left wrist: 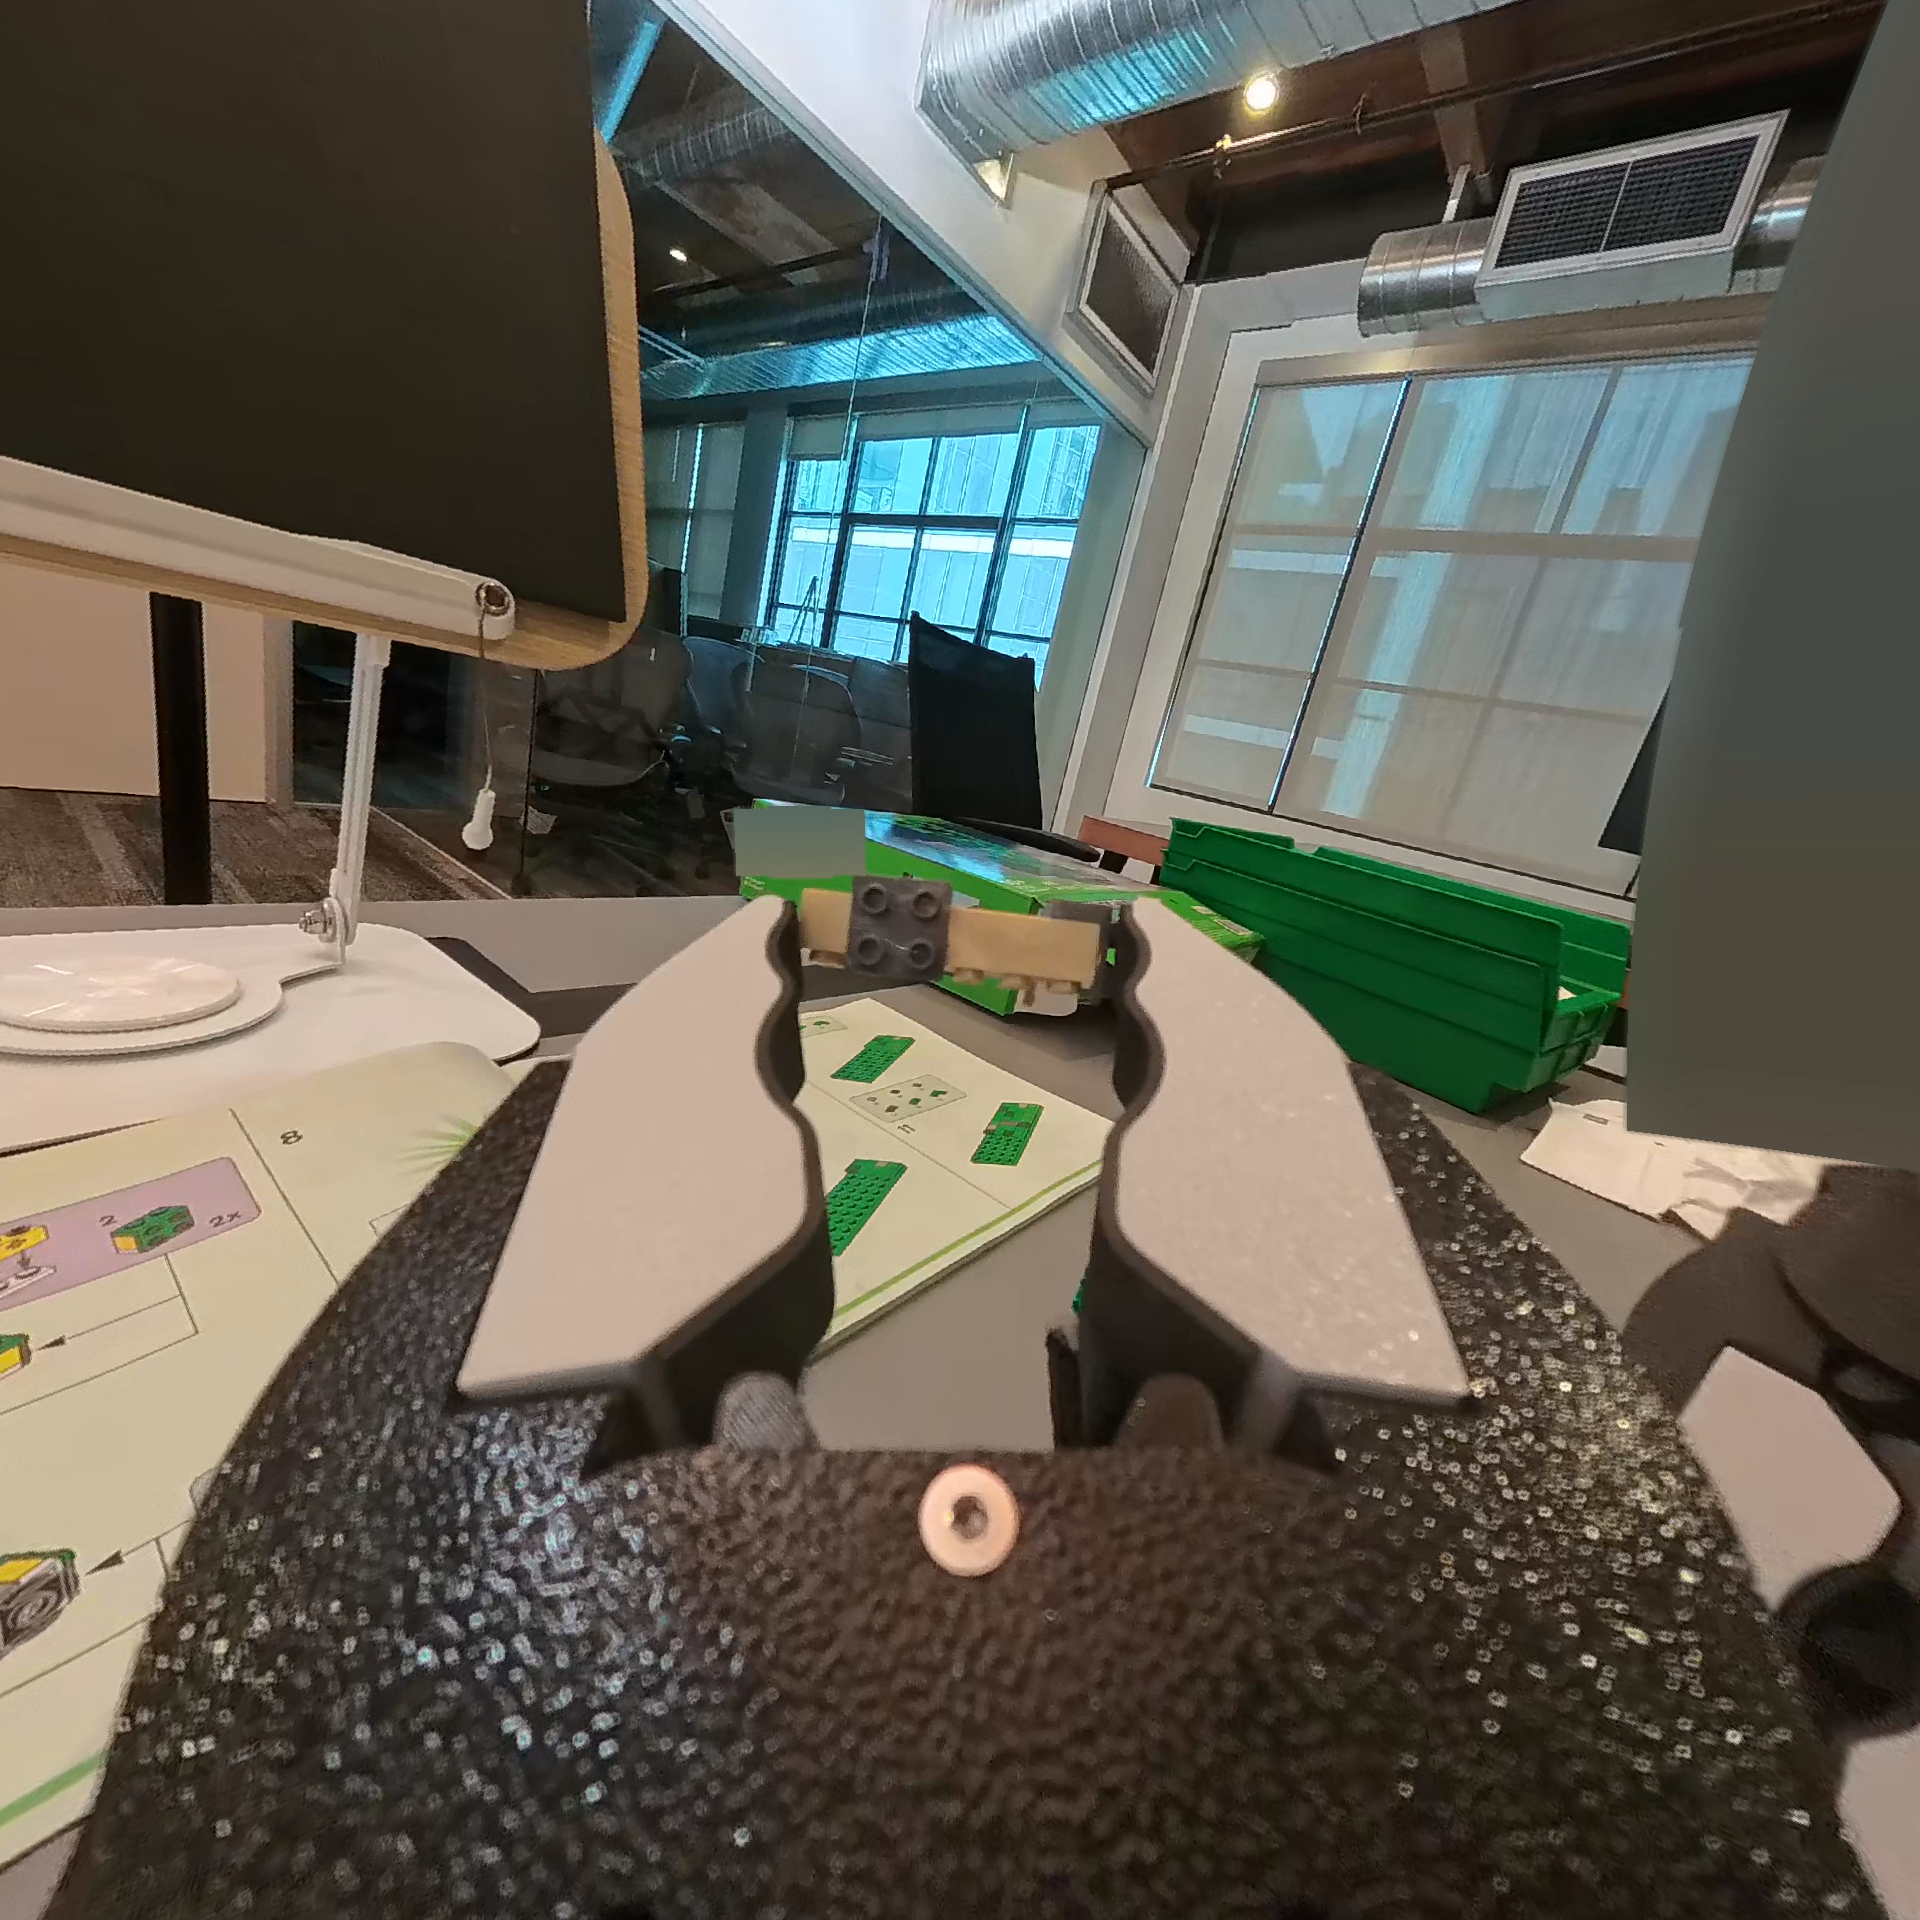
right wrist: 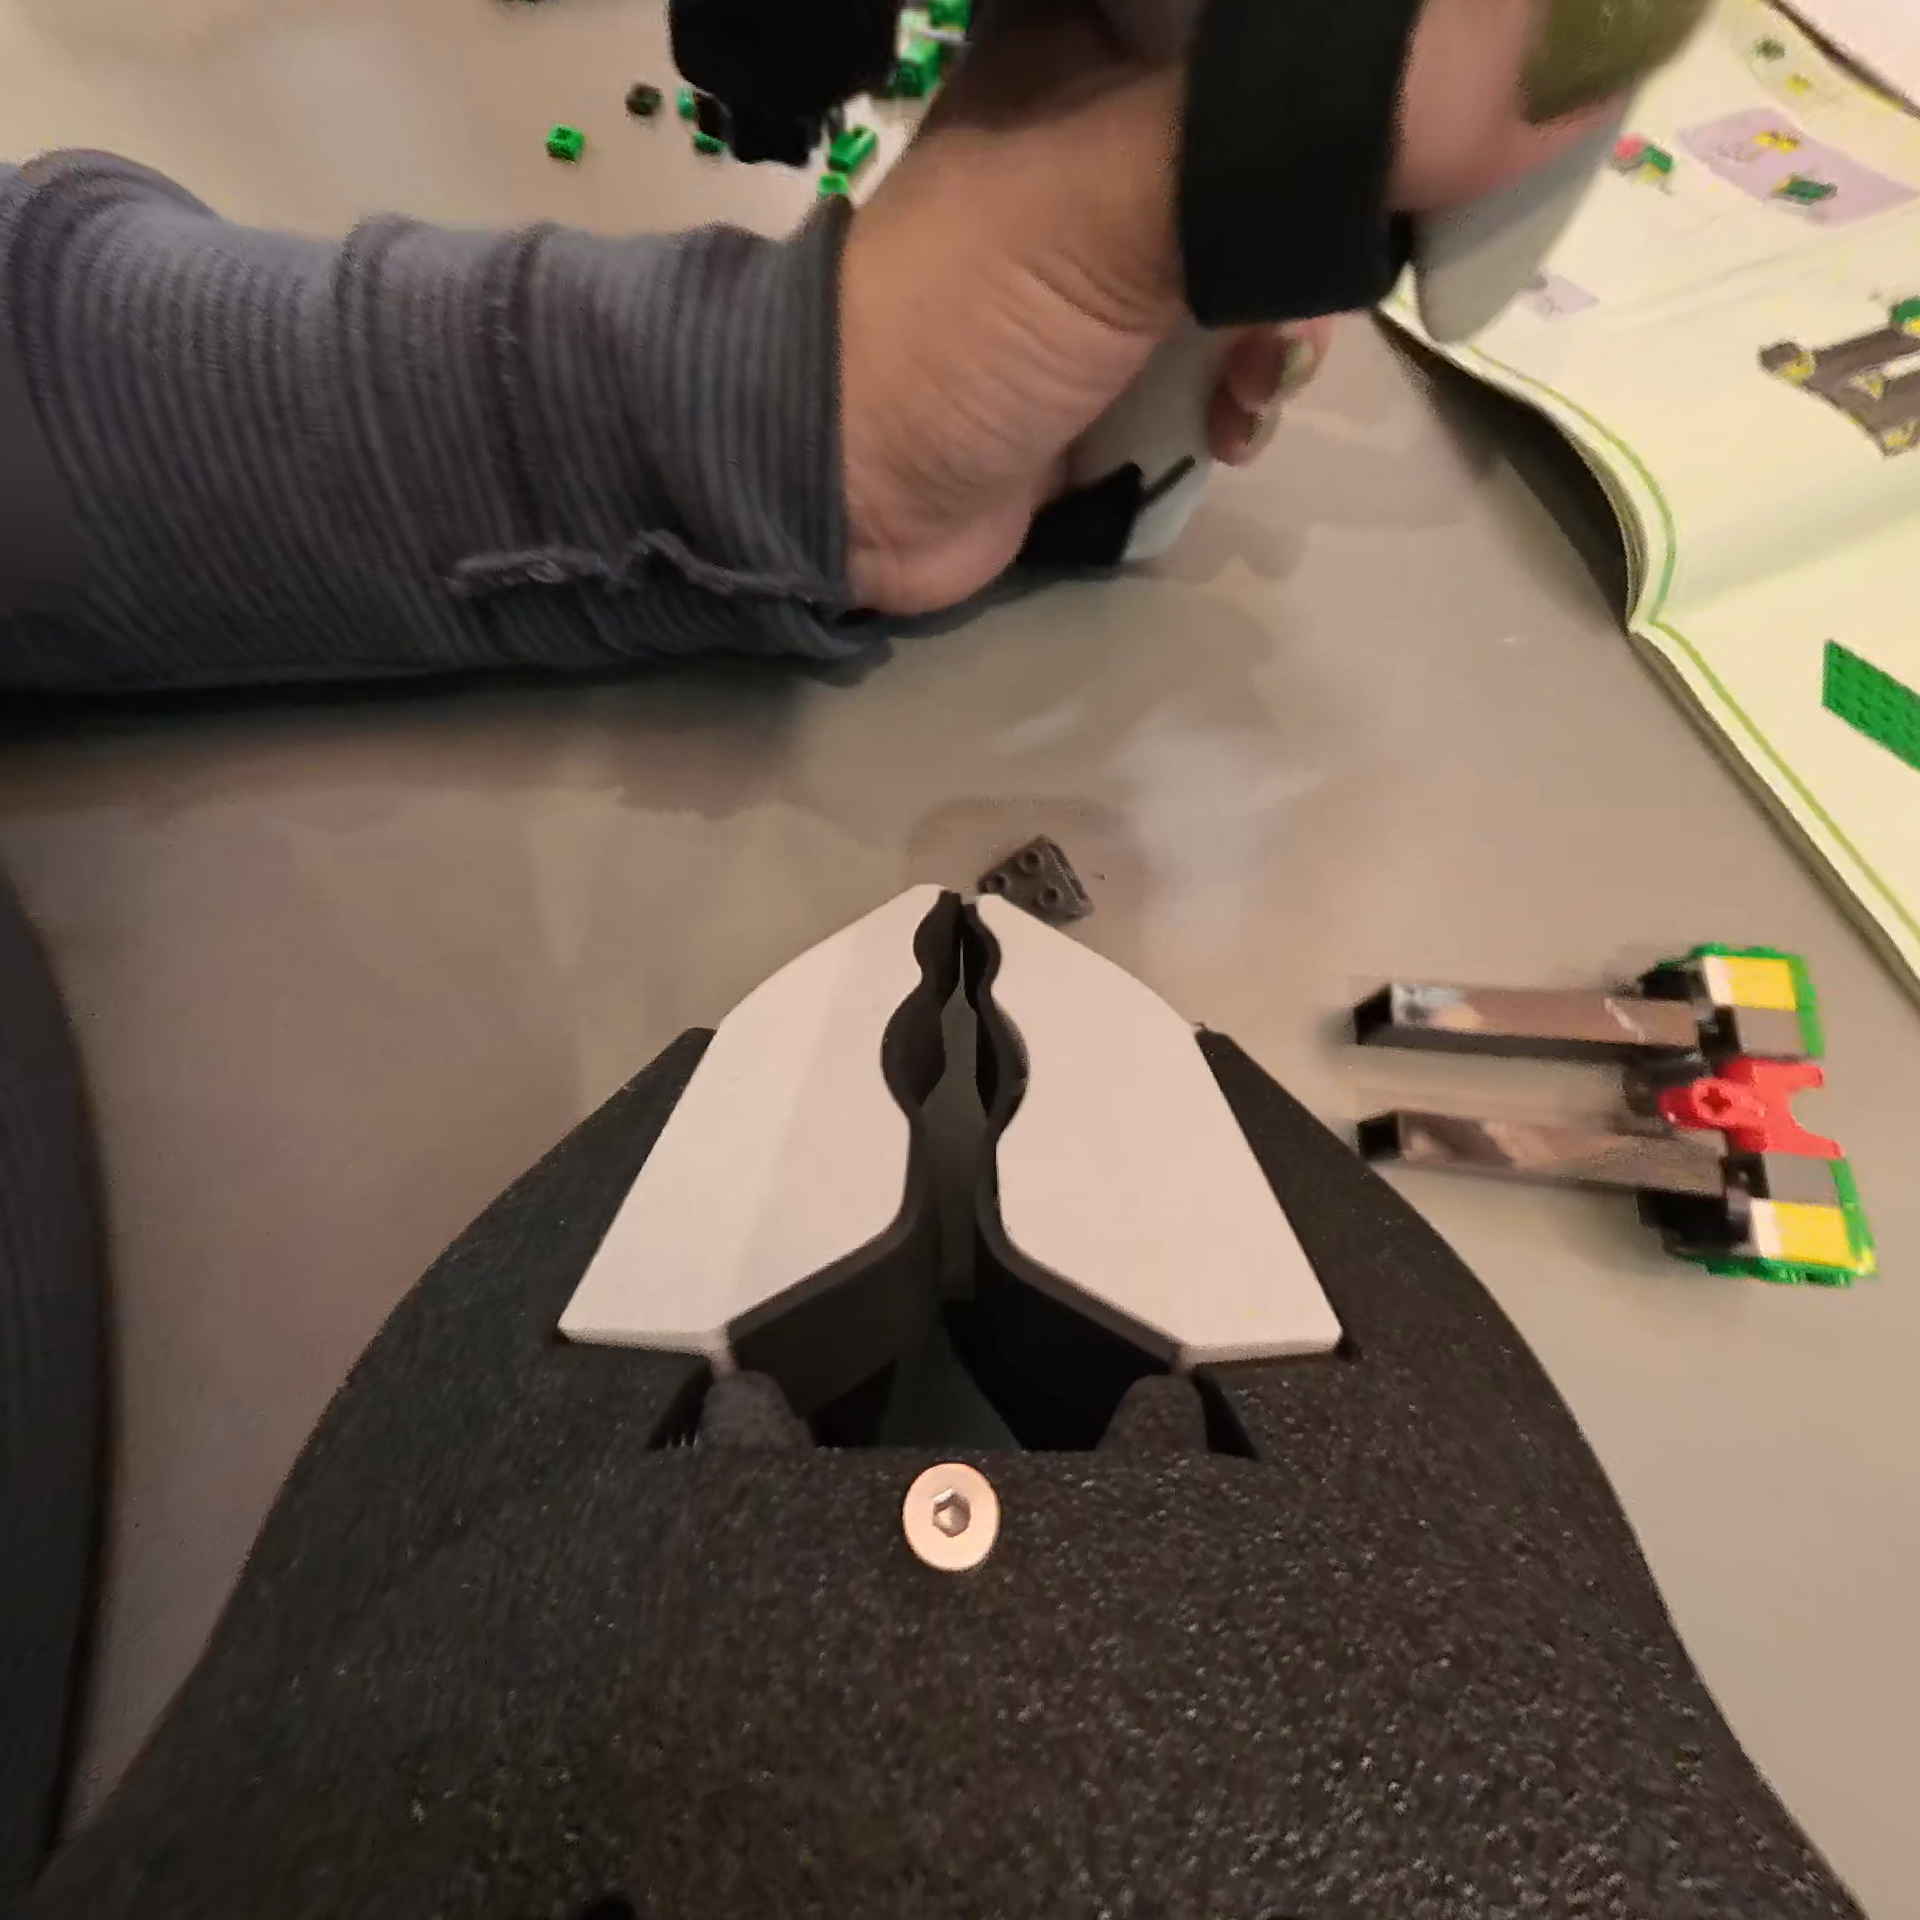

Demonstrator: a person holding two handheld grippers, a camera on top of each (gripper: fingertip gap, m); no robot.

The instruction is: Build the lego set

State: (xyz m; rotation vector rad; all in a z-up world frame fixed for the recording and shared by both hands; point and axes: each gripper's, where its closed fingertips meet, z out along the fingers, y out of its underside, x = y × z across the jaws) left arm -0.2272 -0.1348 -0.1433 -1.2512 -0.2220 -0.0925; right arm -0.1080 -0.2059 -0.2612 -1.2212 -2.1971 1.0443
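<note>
My left gripper [left wrist: 951,951] is shut on a tan plate [left wrist: 1013,940] that spans its fingertips and is held up off the table; a dark grey 2x2 plate [left wrist: 902,923] sits on the tan plate's left part. My right gripper [right wrist: 958,914] is shut and empty, its tips low over the grey table. A small dark grey plate [right wrist: 1037,888] lies on the table just beyond the right fingertip. A built piece [right wrist: 1621,1117] with two black beams, a red connector, yellow tiles and a green base lies on the table to the right.
An open instruction booklet [left wrist: 935,1122] lies under my left gripper and at the right in the right wrist view [right wrist: 1766,436]. A green box [left wrist: 997,883] and green bins [left wrist: 1403,956] stand behind. Loose green bricks [right wrist: 852,145] lie far back. A person's sleeved arm [right wrist: 416,416] crosses the table. The grippers' ends are close to 20 cm from one another.
</note>
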